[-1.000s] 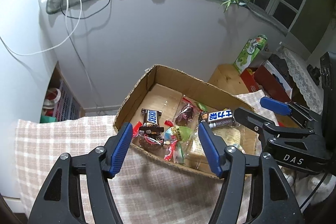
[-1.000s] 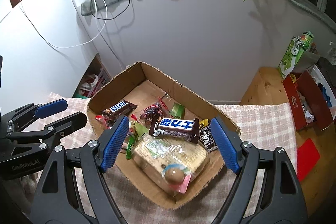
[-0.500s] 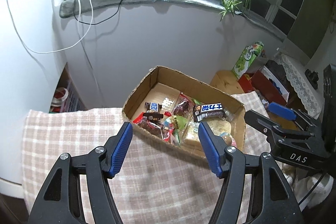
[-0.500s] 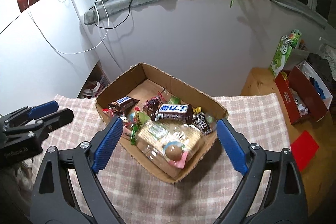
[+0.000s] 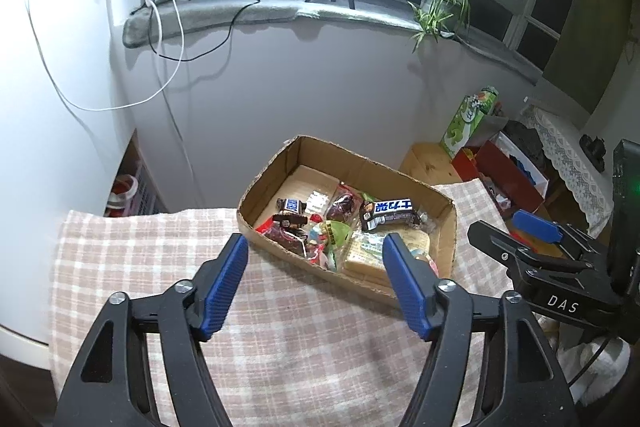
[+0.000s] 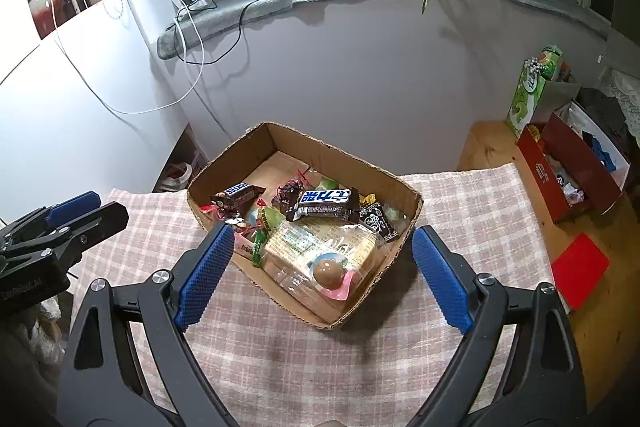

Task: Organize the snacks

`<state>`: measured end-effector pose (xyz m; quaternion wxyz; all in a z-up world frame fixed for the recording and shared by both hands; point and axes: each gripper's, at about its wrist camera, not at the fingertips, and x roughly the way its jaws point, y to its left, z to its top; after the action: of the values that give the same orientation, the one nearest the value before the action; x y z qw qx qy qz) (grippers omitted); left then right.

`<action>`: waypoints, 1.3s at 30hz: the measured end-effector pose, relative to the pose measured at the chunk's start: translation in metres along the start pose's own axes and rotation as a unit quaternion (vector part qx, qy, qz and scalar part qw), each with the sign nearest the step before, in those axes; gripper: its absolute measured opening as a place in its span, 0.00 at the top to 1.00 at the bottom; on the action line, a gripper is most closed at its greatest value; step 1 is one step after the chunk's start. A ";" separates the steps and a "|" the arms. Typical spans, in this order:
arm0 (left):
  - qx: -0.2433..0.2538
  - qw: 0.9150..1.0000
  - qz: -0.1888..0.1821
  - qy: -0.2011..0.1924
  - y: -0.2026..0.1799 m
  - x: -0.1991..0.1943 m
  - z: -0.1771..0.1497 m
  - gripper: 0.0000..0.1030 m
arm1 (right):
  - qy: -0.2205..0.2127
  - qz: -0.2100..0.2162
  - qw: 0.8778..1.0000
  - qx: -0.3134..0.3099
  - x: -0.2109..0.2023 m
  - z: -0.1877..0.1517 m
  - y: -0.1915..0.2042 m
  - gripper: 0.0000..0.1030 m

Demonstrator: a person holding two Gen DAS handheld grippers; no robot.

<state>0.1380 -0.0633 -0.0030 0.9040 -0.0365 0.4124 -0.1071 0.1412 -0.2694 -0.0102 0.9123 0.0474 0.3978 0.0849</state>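
An open cardboard box (image 5: 360, 163) (image 6: 344, 157) sits on a checked cloth and holds several wrapped snacks. Among them are a brown chocolate bar with blue lettering (image 5: 390, 213) (image 6: 326, 203), a small Snickers bar (image 5: 292, 206) (image 6: 239, 193), a clear pack of wafers (image 6: 320, 247) and a round brown sweet on pink (image 6: 329, 273). My left gripper (image 5: 314, 253) hovers above the cloth short of the box, empty, its jaws opening. My right gripper (image 6: 322, 243) hangs above the box's near corner, jaws spread wide and empty. Each gripper shows at the edge of the other's view.
The checked cloth (image 5: 140, 259) (image 6: 480, 211) covers the table up to a white wall. To the right stand a green carton (image 5: 470, 121) (image 6: 532, 91) and a red box of odds and ends (image 6: 572, 171) on a wooden surface, with a red card (image 6: 580, 267).
Both grippers have drawn back and up from the box, which now looks smaller and farther. The right jaws have spread wider and the left jaws slightly wider. The snacks have not moved.
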 end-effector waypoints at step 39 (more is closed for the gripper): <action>0.003 1.000 0.021 -0.001 -0.006 -0.007 -0.004 0.31 | 0.007 0.003 1.000 0.009 -0.002 -0.007 -0.001 0.10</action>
<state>0.1297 -0.0675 0.0004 0.9065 -0.0251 0.4121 -0.0887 0.1353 -0.2711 -0.0135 0.9086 0.0561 0.4051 0.0849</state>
